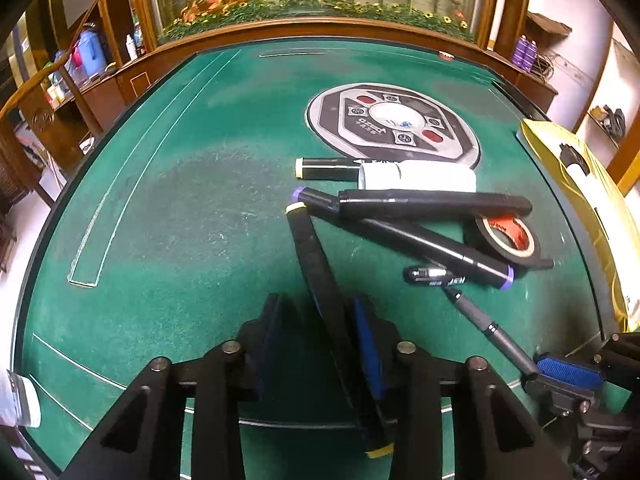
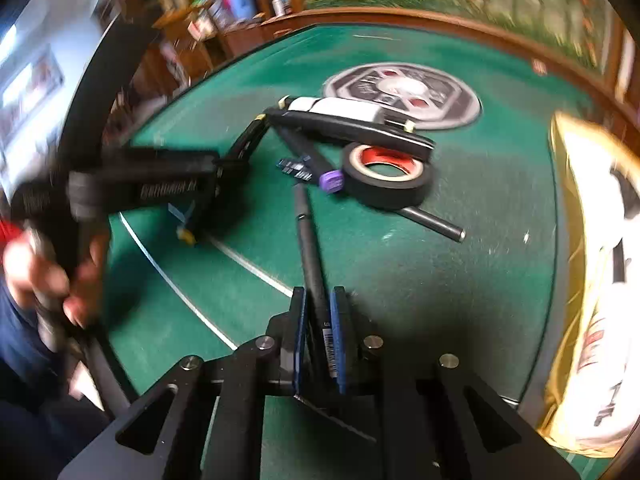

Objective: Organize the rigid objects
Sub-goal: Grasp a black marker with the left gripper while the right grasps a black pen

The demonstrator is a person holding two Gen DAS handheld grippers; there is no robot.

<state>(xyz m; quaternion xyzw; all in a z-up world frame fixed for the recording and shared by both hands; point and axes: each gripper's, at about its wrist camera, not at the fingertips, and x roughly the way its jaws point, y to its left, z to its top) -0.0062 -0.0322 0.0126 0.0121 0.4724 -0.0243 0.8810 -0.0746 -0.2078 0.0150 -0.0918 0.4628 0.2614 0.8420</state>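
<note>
Early stage. Left gripper (image 1: pixel 320 344) fingers clamp a yellow-capped marker (image 1: pixel 316 264), lower centre; right gripper (image 2: pixel 318 340) fingers pinch a grey pen (image 2: pixel 308 240). Still piled mid-frame on counter (image 1: pixel 180 200): purple-capped marker (image 1: pixel 404 236), tape roll (image 1: pixel 508 240), white tube (image 1: pixel 416 176), w/ other pens.

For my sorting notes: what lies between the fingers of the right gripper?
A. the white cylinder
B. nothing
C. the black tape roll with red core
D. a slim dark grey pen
D: the right gripper has its blue-padded fingers closed on the slim dark grey pen.
</note>
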